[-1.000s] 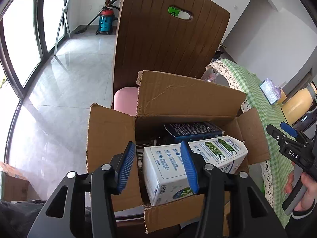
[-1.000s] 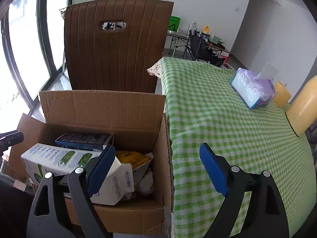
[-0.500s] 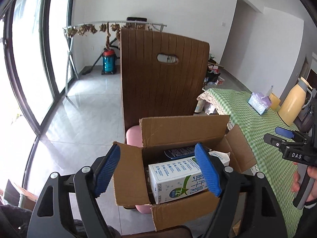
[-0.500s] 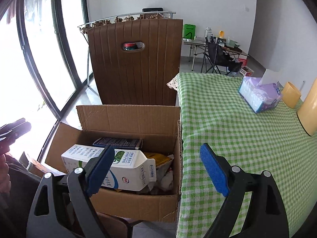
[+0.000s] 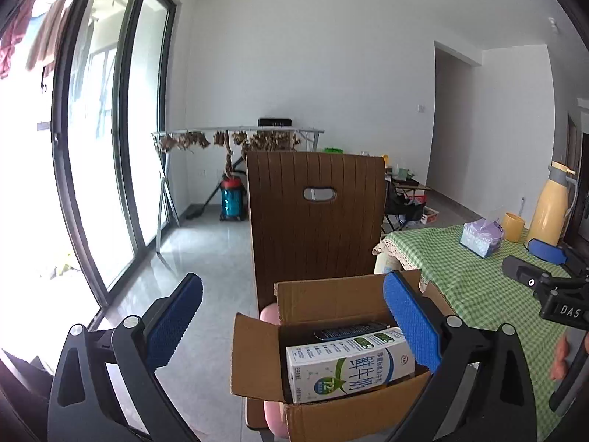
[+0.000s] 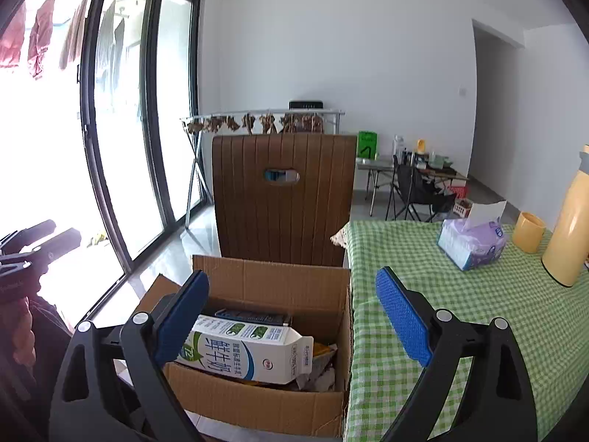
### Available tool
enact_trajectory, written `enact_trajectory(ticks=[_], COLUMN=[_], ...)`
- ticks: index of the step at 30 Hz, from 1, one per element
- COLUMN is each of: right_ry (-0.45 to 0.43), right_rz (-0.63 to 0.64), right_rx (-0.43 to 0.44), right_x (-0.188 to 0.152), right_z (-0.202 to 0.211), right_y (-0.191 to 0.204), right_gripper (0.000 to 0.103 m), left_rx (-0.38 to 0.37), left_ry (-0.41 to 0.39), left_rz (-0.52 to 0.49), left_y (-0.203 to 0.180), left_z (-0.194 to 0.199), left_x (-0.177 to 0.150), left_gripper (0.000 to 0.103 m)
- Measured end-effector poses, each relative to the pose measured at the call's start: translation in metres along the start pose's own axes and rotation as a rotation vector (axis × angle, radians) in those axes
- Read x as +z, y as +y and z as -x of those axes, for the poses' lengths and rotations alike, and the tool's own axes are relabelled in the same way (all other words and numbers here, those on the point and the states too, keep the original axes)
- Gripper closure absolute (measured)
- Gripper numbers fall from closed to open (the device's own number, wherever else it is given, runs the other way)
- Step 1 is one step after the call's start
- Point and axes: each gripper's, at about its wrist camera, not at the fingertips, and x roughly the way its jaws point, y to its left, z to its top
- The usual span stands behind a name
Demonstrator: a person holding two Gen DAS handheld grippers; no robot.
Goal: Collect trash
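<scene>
Bright room, green checked table (image 6: 478, 316) beside the cardboard box (image 6: 272, 283) on a chair. Milk carton (image 6: 243, 350) lies inside the box on other trash. Our left gripper (image 5: 291, 328) has just been opening, jaws wide, nothing between them; right gripper (image 6: 291, 316) wide and empty too. We'd back both clear of the flaps before seeking more trash.

So the milk carton (image 6: 250, 350) is lying flat on its side in the open cardboard box (image 6: 272, 283), white with green and blue print, gable end pointing toward the table side. It sits on top of the other junk: a dark blue packet (image 6: 254, 317) tucked just behind it, plus some yellow wrapper (image 6: 322, 351) and crumpled paper (image 6: 324, 377) by its gable end. Box flaps are folded outward.
</scene>
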Motion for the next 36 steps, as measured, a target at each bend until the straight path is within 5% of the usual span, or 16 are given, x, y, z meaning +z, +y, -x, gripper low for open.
enact_trajectory(ticks=[14,29,36], right_ry=[-0.074,-0.064,-0.085], right_rz=[-0.111,-0.317,-0.389], right_rx=[-0.219,-0.734,-0.88], right_x=[-0.012,-0.091,-0.118], right_z=[0.063,0.245,0.318], right_y=[-0.061,-0.19,-0.207], right_gripper=[0.012,0.012,0.012], left_rx=[-0.128,-0.539,-0.683], left_ry=[-0.06,-0.073,-0.034], left_rz=[-0.061,-0.162,-0.212], left_y=[-0.054,-0.241,-0.307], left_z=[0.028,0.047,0.066], left_x=[-0.002,-0.006,-0.024], left_gripper=[0.007,0.007,0.007])
